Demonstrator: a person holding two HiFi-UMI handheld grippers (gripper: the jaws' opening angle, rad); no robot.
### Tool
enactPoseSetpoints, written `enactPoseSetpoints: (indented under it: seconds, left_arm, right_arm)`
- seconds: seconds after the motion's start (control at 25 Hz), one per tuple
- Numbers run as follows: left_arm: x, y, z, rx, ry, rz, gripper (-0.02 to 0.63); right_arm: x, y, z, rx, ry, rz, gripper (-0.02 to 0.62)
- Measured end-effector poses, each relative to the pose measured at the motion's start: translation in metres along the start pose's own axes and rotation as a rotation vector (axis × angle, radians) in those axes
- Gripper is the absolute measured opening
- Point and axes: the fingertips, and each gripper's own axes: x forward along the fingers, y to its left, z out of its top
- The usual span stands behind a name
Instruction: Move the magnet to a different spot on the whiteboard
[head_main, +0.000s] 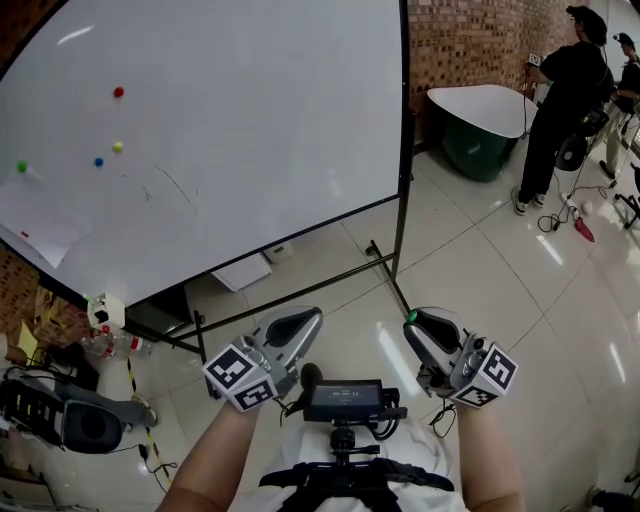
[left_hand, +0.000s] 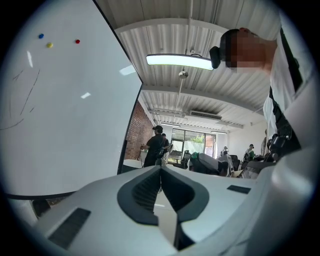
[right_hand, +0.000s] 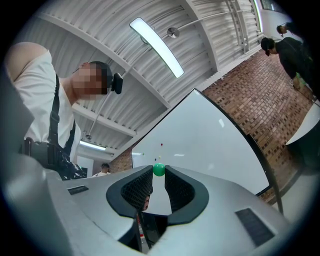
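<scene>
Pinching one green magnet (right_hand: 159, 170), right claw (right_hand: 158, 173), four other magnets (head_main: 117, 147) (on whiteboard (head_main: 260, 130))

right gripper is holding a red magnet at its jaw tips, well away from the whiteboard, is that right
Not quite. The magnet pinched at the tips of the right gripper is green, not red, as the right gripper view shows. It is indeed held away from the whiteboard.

The right gripper (right_hand: 158, 173) pinches a small green magnet (right_hand: 158, 169) between its jaw tips. Behind it stands the whiteboard (right_hand: 210, 145), with a brick wall (right_hand: 250, 90) beside it and a long ceiling light (right_hand: 156, 47) overhead.
</scene>
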Motion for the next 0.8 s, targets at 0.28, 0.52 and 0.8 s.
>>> enactPoseSetpoints:
  seconds: [0.28, 0.52, 0.8]
  left_arm:
    - [-0.006, 0.006, -0.001, -0.024, 0.013, 0.039, 0.032]
    - [-0.023, 0.022, 0.005, -0.027, 0.014, 0.098, 0.032]
    - [-0.051, 0.051, 0.008, -0.039, 0.009, 0.193, 0.032]
  right_arm:
    - [0.010, 0.002, -0.010, 0.034, 0.022, 0.027, 0.103]
    - [0.043, -0.001, -0.015, 0.061, 0.008, 0.087, 0.103]
    - [0.102, -0.008, -0.010, 0.039, -0.008, 0.166, 0.103]
